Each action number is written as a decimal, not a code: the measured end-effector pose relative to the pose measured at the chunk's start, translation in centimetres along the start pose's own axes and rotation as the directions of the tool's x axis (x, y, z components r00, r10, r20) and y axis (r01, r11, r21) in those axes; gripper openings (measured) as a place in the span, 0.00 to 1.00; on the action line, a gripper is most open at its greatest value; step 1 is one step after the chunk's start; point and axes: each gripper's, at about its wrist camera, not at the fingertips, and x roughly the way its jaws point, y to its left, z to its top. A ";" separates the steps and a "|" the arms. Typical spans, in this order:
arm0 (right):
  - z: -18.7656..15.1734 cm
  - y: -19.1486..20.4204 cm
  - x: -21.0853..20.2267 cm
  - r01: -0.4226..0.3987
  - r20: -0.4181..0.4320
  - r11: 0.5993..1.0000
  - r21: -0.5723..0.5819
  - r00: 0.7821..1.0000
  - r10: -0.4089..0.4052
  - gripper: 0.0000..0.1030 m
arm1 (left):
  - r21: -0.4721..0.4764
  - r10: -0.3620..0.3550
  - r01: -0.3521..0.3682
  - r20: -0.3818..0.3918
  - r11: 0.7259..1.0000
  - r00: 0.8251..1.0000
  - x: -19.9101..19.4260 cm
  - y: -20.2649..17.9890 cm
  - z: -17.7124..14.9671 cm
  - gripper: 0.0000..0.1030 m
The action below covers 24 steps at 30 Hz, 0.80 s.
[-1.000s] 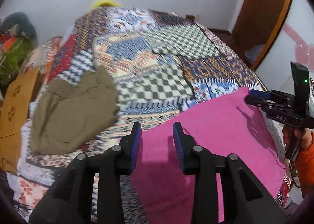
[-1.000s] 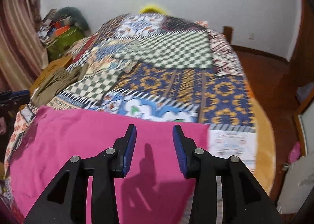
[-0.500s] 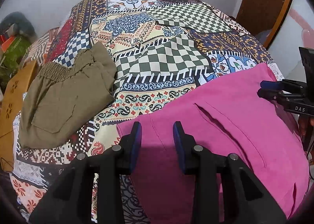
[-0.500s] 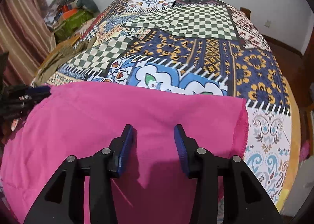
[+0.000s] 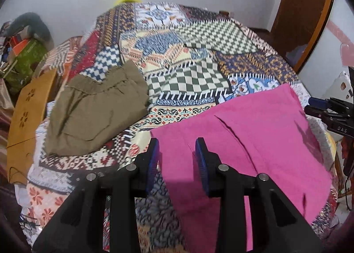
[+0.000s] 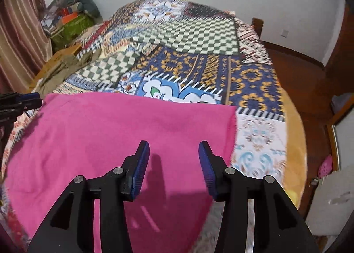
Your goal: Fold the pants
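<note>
Bed: patchwork-printed bedspread (image 5: pixel 199 80) is covering a wide bed that is filling most of both views, with white walls behind and a brown wooden door (image 5: pixel 305 9) standing at the right.
Bed edges: right edge is dropping to a wooden floor (image 6: pixel 309 89); left edge is running beside a tan cardboard box (image 5: pixel 24 120) and a heap of bags.
Task garment: flat magenta cloth pants (image 5: pixel 254 142) are lying on the near right part of the bed, their right side reaching close to the bed's right edge and their near side hanging over the front.
Second garment: folded olive-green pants (image 5: pixel 93 111) are resting on the near left part, well apart from the magenta pair.
Open room: whole far half of the bedspread is lying bare.
Left gripper (image 5: pixel 177 160): black fingers with blue pads are standing narrowly parted above the magenta pair's left corner, holding nothing.
Right gripper (image 6: pixel 173 164): jaws are opening above the magenta cloth, with only its shadow lying between them and no fabric pinched.
Count: two pairs of pants, two grippers, one box, one door.
</note>
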 end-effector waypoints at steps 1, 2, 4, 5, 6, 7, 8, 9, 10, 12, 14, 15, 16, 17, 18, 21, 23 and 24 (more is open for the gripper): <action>0.0 0.2 -0.7 -0.001 0.012 1.000 0.003 1.000 0.001 0.41 | -0.002 0.000 0.000 0.008 1.000 1.000 -0.5 0.0 0.0 0.33; -0.1 0.3 -1.4 0.000 0.023 1.000 0.004 1.000 0.000 0.41 | -0.004 0.003 -0.003 0.021 1.000 1.000 -1.5 -0.1 -0.2 0.33; -0.1 1.0 -3.0 0.006 0.050 1.000 -0.008 0.999 -0.006 0.41 | -0.001 0.008 -0.008 0.040 1.000 0.999 -2.9 -0.3 -0.5 0.34; -0.2 1.4 -3.6 0.008 0.062 1.000 -0.014 0.998 -0.007 0.41 | 0.001 0.014 -0.014 0.054 1.000 0.998 -3.7 -0.5 -0.7 0.38; -0.3 1.7 -4.3 0.009 0.073 1.000 -0.022 0.997 -0.008 0.42 | 0.001 0.019 -0.019 0.067 1.000 0.998 -4.4 -0.7 -0.9 0.44; -0.5 2.2 -5.1 0.012 0.087 0.999 -0.031 0.996 -0.010 0.42 | -0.002 0.021 -0.021 0.082 1.000 0.996 -5.2 -0.8 -1.1 0.47; -0.6 2.5 -5.7 0.014 0.096 0.999 -0.036 0.995 -0.011 0.42 | -0.008 0.022 -0.021 0.101 1.000 0.995 -6.1 -0.8 -1.5 0.51; -0.7 2.8 -6.3 0.015 0.105 0.999 -0.039 0.994 -0.011 0.43 | -0.014 0.021 -0.020 0.119 1.000 0.993 -7.0 -0.9 -1.9 0.53; -0.9 3.2 -6.9 0.013 0.117 0.999 -0.041 0.993 -0.008 0.43 | -0.018 0.020 -0.018 0.127 1.000 0.992 -7.5 -1.0 -2.1 0.54; -1.4 3.8 -7.8 0.003 0.131 0.999 -0.040 0.991 0.003 0.44 | -0.031 0.016 -0.012 0.140 0.999 0.990 -8.6 -1.0 -2.9 0.60; -1.8 4.4 -8.3 -0.005 0.137 0.999 -0.043 0.991 0.011 0.44 | -0.045 0.011 -0.005 0.143 0.999 0.990 -9.5 -1.0 -3.7 0.63; -2.1 4.7 -8.5 -0.006 0.138 0.999 -0.047 0.990 0.012 0.44 | -0.054 0.005 0.003 0.142 0.999 0.990 -9.7 -0.9 -4.1 0.65; -2.5 5.1 -8.7 -0.007 0.137 0.999 -0.053 0.990 0.014 0.44 | -0.062 -0.002 0.010 0.141 0.998 0.990 -9.9 -0.9 -4.4 0.66; -2.7 5.4 -8.9 -0.009 0.135 0.998 -0.056 0.991 0.016 0.44 | -0.080 -0.017 0.028 0.136 0.996 0.991 -10.0 -0.7 -5.0 0.67; -3.0 5.7 -8.8 -0.011 0.133 0.998 -0.058 0.991 0.018 0.44 | -0.094 -0.031 0.044 0.129 0.995 0.991 -10.1 -0.6 -5.5 0.67; -3.8 6.6 -8.7 -0.022 0.122 0.998 -0.064 0.992 0.030 0.44 | -0.144 -0.090 0.102 0.090 0.984 0.992 -9.6 -0.2 -7.1 0.68; -4.2 7.1 -8.3 -0.032 0.113 0.997 -0.069 0.993 0.039 0.44 | -0.185 -0.138 0.145 0.055 0.972 0.989 -9.0 0.0 -8.1 0.68; -4.4 7.2 -8.3 -0.034 0.110 0.997 -0.069 0.993 0.041 0.44 | -0.198 -0.152 0.157 0.041 0.967 0.987 -8.7 0.1 -8.5 0.68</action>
